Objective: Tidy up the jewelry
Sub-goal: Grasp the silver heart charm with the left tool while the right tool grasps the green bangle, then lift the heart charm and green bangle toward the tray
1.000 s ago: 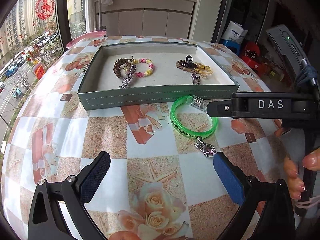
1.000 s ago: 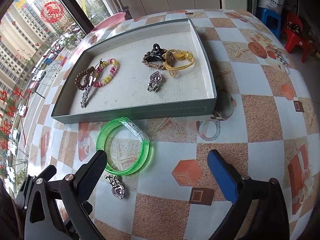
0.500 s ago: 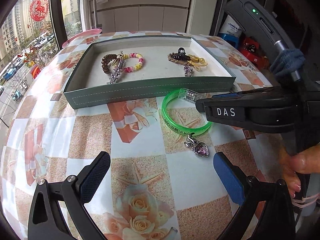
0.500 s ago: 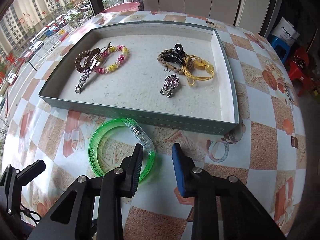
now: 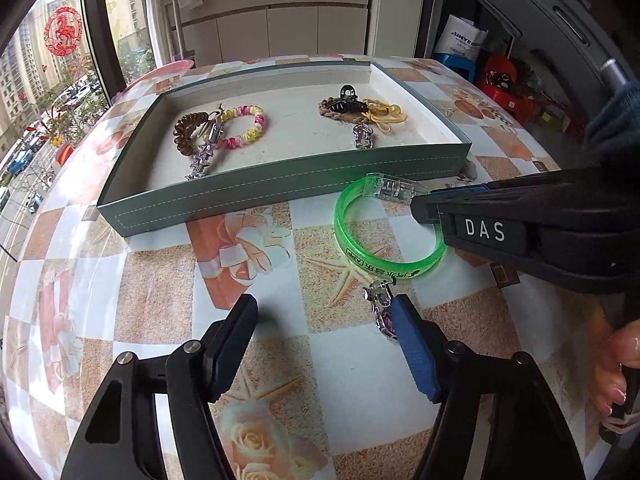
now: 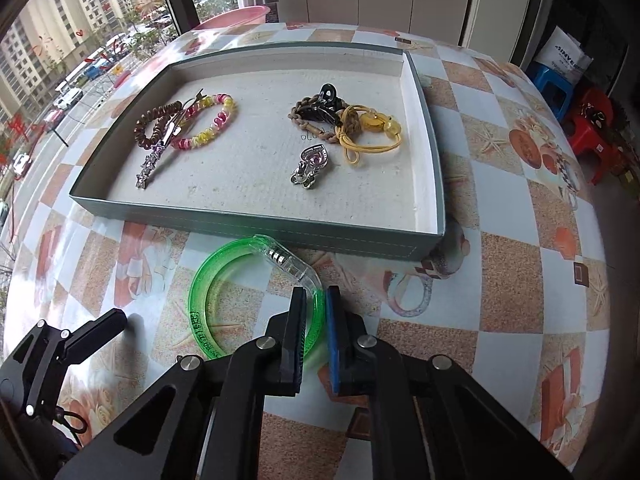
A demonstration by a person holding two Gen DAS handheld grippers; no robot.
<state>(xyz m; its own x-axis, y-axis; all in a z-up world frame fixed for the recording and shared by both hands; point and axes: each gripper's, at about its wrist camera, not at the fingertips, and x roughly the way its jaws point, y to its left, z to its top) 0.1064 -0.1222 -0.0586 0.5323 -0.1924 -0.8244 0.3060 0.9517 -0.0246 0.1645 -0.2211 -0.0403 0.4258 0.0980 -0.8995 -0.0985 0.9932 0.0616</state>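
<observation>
A green translucent bangle (image 5: 362, 240) with a clear clasp lies on the table in front of the grey tray (image 5: 280, 196). My right gripper (image 6: 316, 320) is shut on the bangle (image 6: 208, 296) at its right rim; it also shows in the left wrist view (image 5: 424, 208). A silver heart charm (image 5: 380, 308) lies just below the bangle, touching the right fingertip (image 5: 404, 320) of my left gripper (image 5: 324, 320), which is open and low over the table. The tray (image 6: 280, 226) holds beaded bracelets (image 6: 204, 128), a star clip, a black claw clip (image 6: 320, 108), a yellow hair tie and a heart charm (image 6: 312, 164).
The table carries a patterned checked cloth. A pink basin (image 6: 236, 14) sits at the far edge behind the tray. Red and blue stools (image 6: 588, 116) stand on the floor to the right. A window runs along the left.
My right gripper has closed on the bangle's rim. My left gripper has narrowed and moved in, so its right finger now touches the heart charm.
</observation>
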